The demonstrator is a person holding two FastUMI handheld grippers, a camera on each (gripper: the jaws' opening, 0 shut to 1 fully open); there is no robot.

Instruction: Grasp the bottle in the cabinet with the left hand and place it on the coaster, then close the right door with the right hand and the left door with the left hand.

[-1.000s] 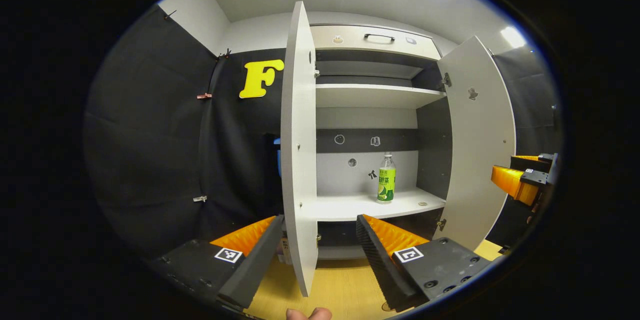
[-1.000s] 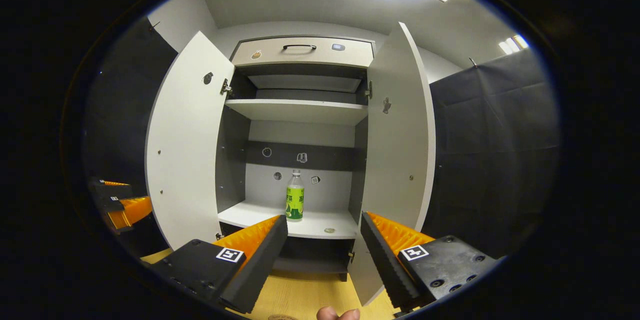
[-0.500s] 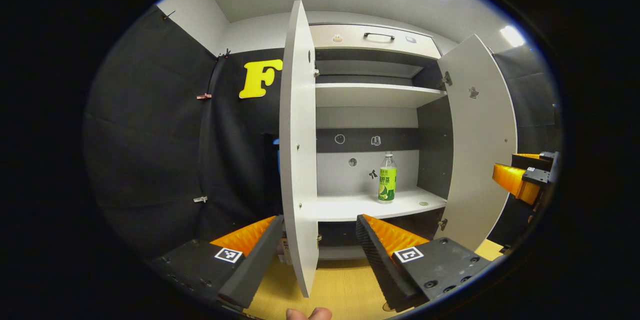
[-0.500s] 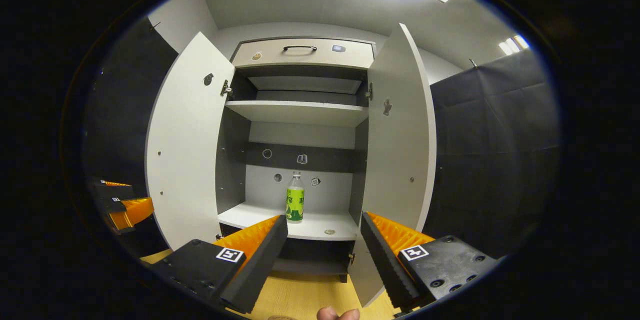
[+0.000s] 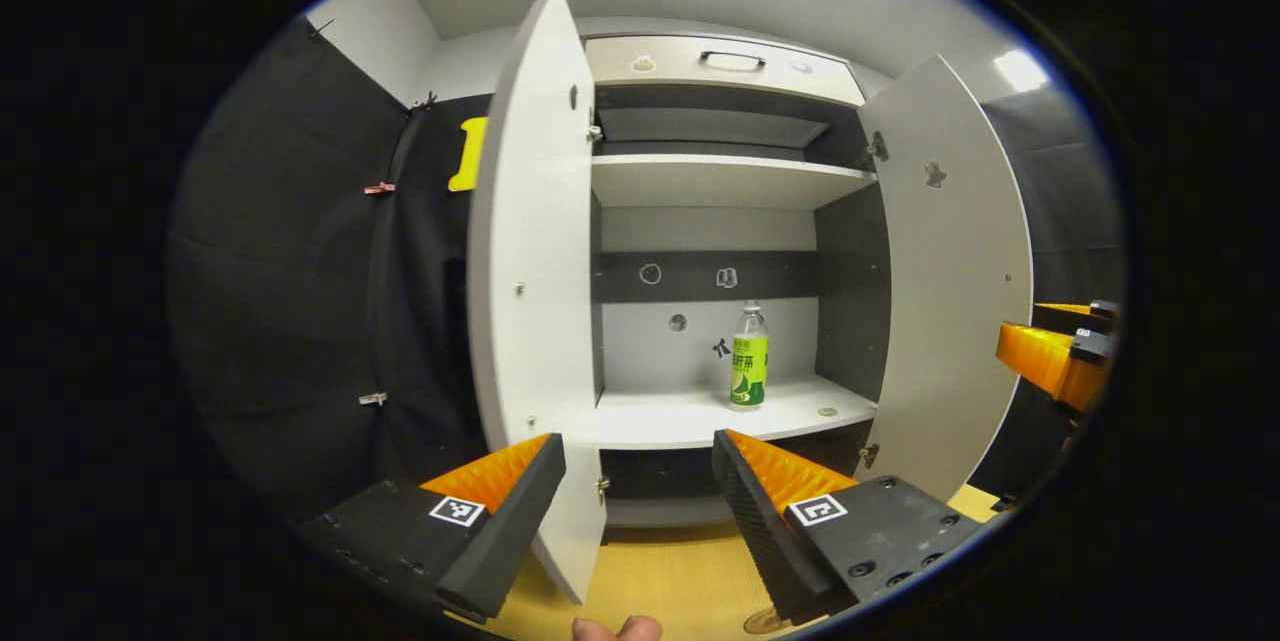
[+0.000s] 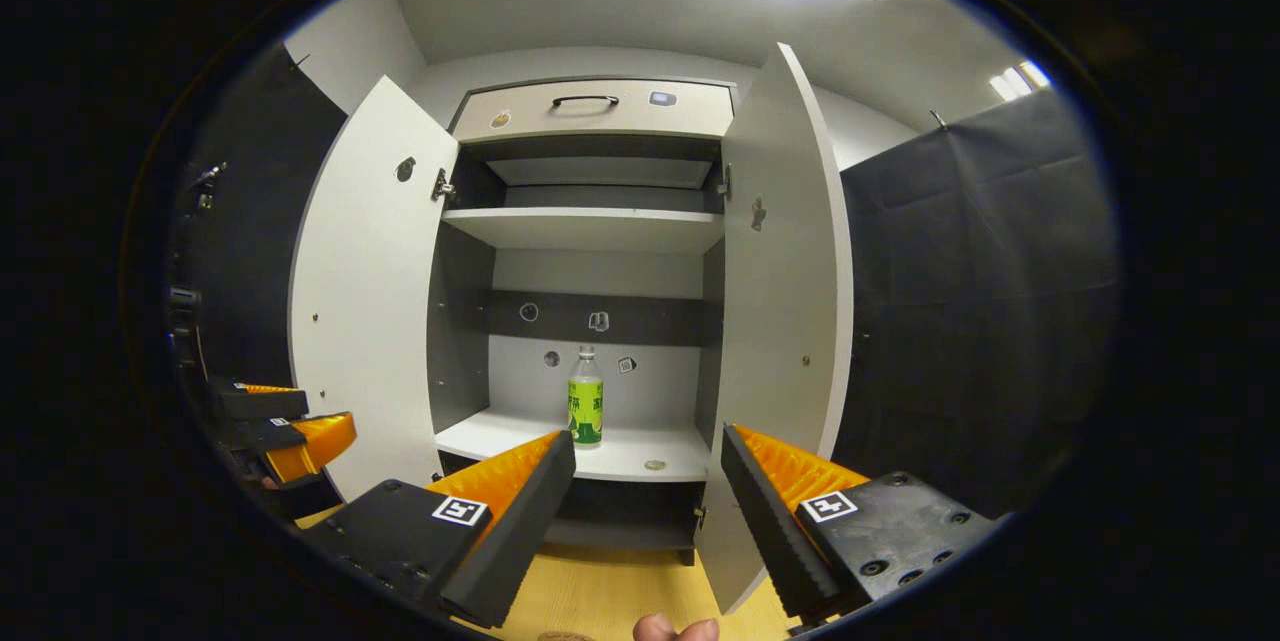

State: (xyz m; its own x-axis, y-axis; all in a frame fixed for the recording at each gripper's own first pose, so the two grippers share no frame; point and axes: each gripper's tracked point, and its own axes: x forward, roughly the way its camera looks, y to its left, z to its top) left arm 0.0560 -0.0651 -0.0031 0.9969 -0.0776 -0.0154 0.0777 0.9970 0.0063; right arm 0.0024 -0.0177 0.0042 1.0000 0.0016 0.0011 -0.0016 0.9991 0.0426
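Green-labelled bottle (image 5: 748, 371) stands upright on the cabinet's lower shelf (image 5: 690, 416), towards its right side. Both doors open: left door (image 5: 535, 291), right door (image 5: 950, 271). Left gripper (image 5: 635, 491) spread wide, empty, low before the shelf. Right gripper (image 6: 645, 496) likewise wide, empty, facing the cabinet.

The cabinet's lower shelf (image 5: 690, 418) is a pale board running between the two open doors. A bottle (image 5: 748, 370) with a green label stands upright on it, toward the right and near the back wall. A small round disc (image 5: 827, 412) lies flat on the shelf, near the front edge, right of the bottle and apart from it.
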